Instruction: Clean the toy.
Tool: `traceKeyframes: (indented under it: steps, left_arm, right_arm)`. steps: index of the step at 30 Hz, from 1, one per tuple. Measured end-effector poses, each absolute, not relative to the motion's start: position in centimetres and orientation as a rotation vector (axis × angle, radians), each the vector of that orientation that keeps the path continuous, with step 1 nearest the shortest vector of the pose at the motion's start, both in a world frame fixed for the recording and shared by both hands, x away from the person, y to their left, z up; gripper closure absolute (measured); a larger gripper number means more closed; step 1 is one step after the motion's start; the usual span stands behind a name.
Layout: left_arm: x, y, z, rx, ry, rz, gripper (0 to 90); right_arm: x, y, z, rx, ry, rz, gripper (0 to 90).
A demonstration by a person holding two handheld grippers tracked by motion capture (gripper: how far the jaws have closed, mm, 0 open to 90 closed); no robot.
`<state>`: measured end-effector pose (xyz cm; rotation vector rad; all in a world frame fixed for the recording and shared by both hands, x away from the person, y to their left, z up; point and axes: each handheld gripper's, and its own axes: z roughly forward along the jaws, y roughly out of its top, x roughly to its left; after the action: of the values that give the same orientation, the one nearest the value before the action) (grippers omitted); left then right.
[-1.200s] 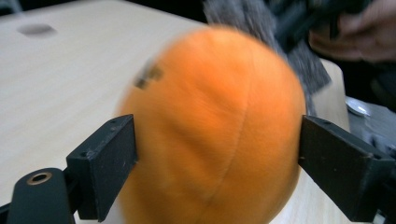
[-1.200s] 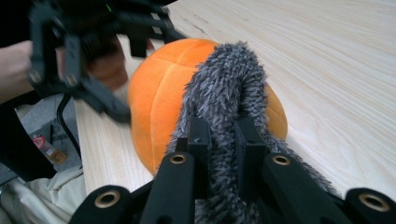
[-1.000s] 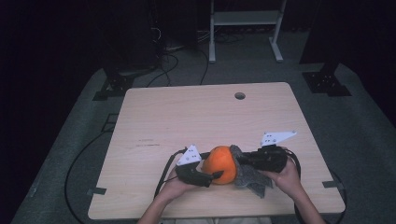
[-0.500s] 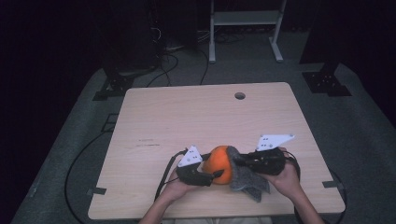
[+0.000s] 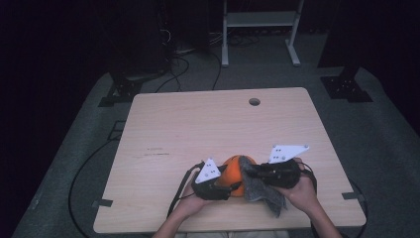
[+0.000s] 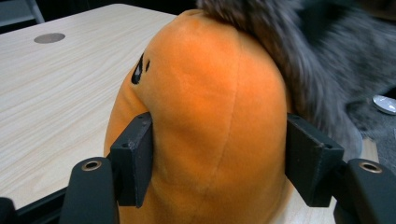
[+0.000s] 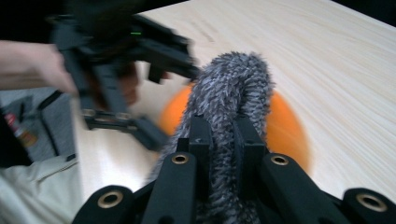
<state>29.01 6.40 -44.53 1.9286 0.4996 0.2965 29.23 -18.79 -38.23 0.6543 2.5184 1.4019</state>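
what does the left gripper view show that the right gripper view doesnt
Left gripper view alone: the dark marks on the orange plush, the round hole in the table, and the left gripper with its jaws, which have just been closing, pressed on the plush's sides.

Right gripper view alone: the right gripper shut on the grey cloth, plus the person's hand and pale clothing.

Both: orange plush, grey cloth draped over it, wooden table.

worktop (image 5: 198, 129): pale wood, round hole (image 5: 254, 101) near far edge
on it: orange plush (image 5: 234, 171), grey cloth (image 5: 270, 198)
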Motion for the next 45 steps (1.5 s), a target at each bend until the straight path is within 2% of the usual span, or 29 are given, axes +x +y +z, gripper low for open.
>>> traceKeyframes:
  steps: [8, 13, 16, 23, 27, 37, 45]
  left_arm:
    - [29.1, 6.8, -44.5, 1.964, 0.429, 0.277, 32.6]
    - [29.1, 6.7, -44.5, 1.976, 0.409, 0.288, 31.1]
    - [29.0, 6.7, -44.4, 1.984, 0.417, 0.302, 30.6]
    - [29.2, 7.5, -44.4, 1.985, 0.415, 0.282, 30.0]
    - [29.4, 7.6, -44.3, 1.993, 0.412, 0.272, 29.0]
    - [28.8, 6.8, -44.3, 2.023, 0.381, 0.318, 30.3]
    - [28.9, 6.8, -44.2, 2.025, 0.364, 0.314, 30.3]
  right_arm:
    - [30.8, -22.0, -40.4, 0.864, 2.525, 1.399, 80.1]
    - [29.5, -20.7, -38.8, 0.682, 2.605, 1.565, 79.9]
    - [28.8, -18.8, -38.0, 0.602, 2.587, 1.451, 79.8]
    - [30.6, -21.3, -39.5, 0.806, 2.509, 1.475, 79.8]
    - [30.4, -21.9, -40.7, 0.830, 2.551, 1.436, 79.8]
    - [28.8, -19.2, -38.5, 0.631, 2.556, 1.475, 79.5]
    - [29.8, -21.2, -39.3, 0.775, 2.509, 1.430, 80.0]
